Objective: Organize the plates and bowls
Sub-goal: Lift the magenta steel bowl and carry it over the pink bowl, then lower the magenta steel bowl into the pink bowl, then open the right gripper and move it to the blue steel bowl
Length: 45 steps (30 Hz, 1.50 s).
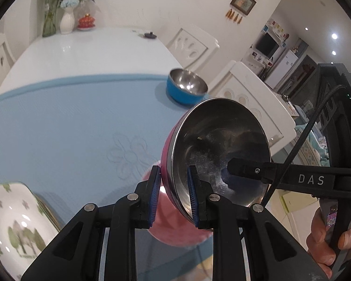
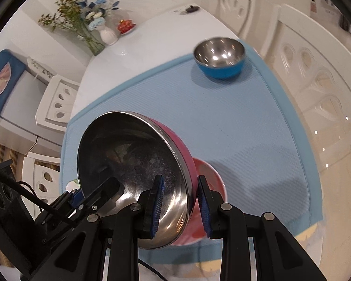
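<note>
I had the pink bowl (image 1: pixel 218 149) lifted off the blue mat (image 1: pixel 70 121) w/ both tools at once, tilted up on edge so its steel inside faced me. My left gripper (image 1: pixel 173 195) was clamped on the bowl's near-left rim, one blue pad on the pink outside, the other on the steel inside. My right gripper (image 2: pixel 181 207) was clamped on the opposite rim the same way, inner pad on steel, outer pad by the pink wall. Left view only: a white floral plate (image 1: pixel 14 222) at the near-left corner of the mat, blurred, w/ what looked like another plate edge under it; also my right hand (image 1: pixel 327 241) wrapped on its handle at far right, and the other tool's finger reaching into the bowl. Right view only: a red-pink bowl (image 2: pixel 208 196) sitting on the mat right under the lifted one, mostly hidden by it; left view showed just a pink blur there. Both views showed the blue bowl (image 2: pixel 218 57) upright at the mat's far-right corner, well apart from the rest, steel inside shining. Beyond the mat on the white table (image 1: pixel 93 53): a flower vase (image 2: pixel 108 36) and a small red dish (image 2: pixel 126 26), far left. White chairs (image 2: pixel 316 75) stood along the right side.
</note>
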### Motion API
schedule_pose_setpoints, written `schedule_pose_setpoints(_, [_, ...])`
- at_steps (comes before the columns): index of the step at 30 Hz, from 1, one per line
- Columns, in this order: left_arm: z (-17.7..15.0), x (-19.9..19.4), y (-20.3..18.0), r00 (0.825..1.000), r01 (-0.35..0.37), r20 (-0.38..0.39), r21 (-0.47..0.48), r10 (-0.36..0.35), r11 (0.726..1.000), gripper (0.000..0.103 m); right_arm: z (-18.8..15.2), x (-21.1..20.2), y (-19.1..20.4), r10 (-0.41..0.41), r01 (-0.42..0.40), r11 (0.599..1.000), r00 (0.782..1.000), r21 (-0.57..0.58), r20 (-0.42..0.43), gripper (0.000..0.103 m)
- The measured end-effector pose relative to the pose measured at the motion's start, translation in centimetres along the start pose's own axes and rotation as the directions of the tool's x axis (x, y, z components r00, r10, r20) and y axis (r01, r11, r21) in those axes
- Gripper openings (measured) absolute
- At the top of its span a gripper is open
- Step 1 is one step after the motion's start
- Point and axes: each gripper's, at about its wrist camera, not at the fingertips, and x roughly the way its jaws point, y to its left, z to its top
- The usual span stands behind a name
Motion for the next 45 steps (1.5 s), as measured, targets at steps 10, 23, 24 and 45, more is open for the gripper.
schedule_pose_setpoints(10, [-3.1,2.4,-1.0,0.996,-0.019,-0.092,-0.007,0.019,1.000,0.019,-2.8,2.3,-2.0,-0.058,0.060,0.998,0.995,0.024,-0.085,0.029])
schedule_pose_setpoints(23, [-3.7,3.4,0.1,0.987,-0.073,-0.148,-0.030,0.068,0.997,0.029,-3.6,3.5,-2.3,-0.085,0.084,0.996,0.989,-0.012,-0.119,0.028])
schedule_pose_setpoints(24, [-3.7,3.5,0.1,0.986,-0.079,-0.149,-0.030,0.073,0.996,0.029,-3.6,3.6,-2.3,-0.090,0.089,0.996,0.989,-0.017,-0.121,0.028])
schedule_pose_setpoints(45, [-2.6,3.6,2.6,0.981,-0.132,-0.149,-0.075,0.120,0.988,0.031,-2.1,3.2,-3.8,-0.048,0.050,0.999,0.987,0.008,-0.153,0.029])
